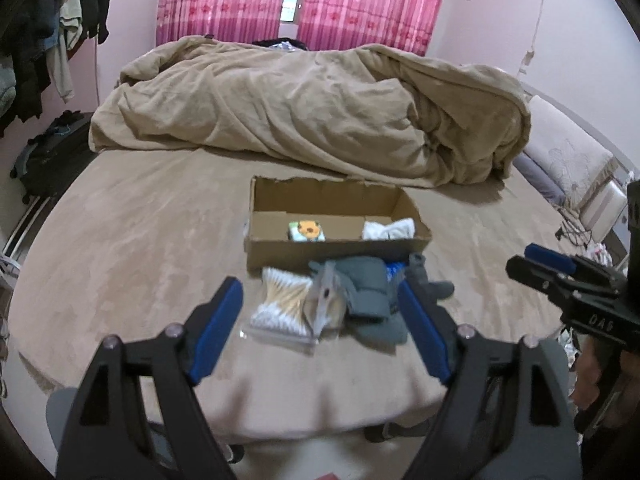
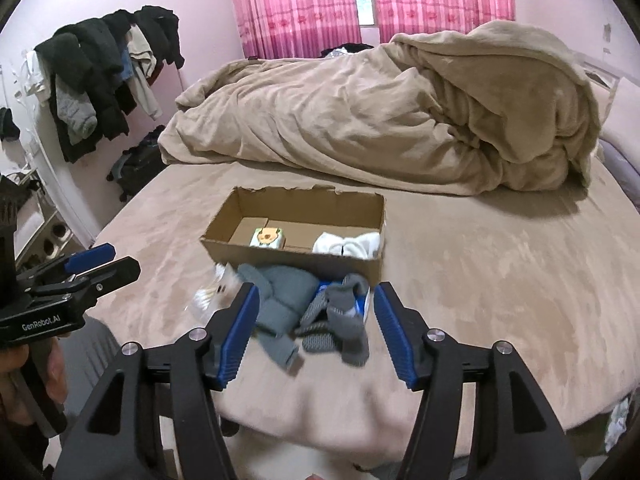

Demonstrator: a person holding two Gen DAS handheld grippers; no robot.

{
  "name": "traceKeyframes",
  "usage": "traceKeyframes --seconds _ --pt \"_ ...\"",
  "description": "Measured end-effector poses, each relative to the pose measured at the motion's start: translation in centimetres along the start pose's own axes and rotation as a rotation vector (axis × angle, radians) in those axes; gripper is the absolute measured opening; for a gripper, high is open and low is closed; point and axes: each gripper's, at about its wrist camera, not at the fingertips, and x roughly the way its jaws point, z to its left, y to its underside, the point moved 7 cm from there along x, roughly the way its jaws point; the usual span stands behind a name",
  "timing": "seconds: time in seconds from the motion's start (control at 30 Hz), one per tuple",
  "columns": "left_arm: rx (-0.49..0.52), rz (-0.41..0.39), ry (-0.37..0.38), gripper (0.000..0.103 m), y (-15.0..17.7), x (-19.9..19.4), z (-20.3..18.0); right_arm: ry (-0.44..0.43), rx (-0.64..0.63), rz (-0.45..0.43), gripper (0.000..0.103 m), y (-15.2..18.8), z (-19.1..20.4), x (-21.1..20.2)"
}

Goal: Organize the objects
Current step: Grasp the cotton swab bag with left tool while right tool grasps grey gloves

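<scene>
Grey clothes [image 2: 280, 300] lie on the bed [image 2: 500, 280], touching the near wall of the box [image 2: 296, 258], with a swab pack [image 1: 286, 304] at their left. Both grippers are open and empty. The right gripper [image 2: 316, 332] points straight at the clothes and seems nearer; the left gripper [image 1: 320, 328] faces the pack.

Matt cardboard box [image 1: 336, 246], plush bedspread [image 1: 140, 240]

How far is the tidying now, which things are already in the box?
Done: a small pack and white socks lie in the box. In hand: nothing; both grippers are open. Left: swab bag and grey clothes before the box.
</scene>
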Motion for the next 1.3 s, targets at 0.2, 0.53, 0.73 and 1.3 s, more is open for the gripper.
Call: traceKeyframes --seconds 0.2,0.53,0.73,1.3 --pt "-0.006 0.048 0.002 0.081 3.0 0.5 0.1 0.002 0.010 0.038 0.063 2.5 0.1 -0.5" --pt "0.009 0.134 -0.027 0.081 6.8 4.7 1.2 0.014 0.010 0.108 0.063 5.9 -0.5 2.1" --pt "0.021 0.138 -0.049 0.081 7.9 6.8 2.1 -0.010 0.015 0.142 0.063 7.0 -0.9 4.9" --pt "0.146 0.171 -0.083 0.081 7.2 14.2 4.1 0.036 0.005 0.177 0.063 6.7 -3.2 11.9"
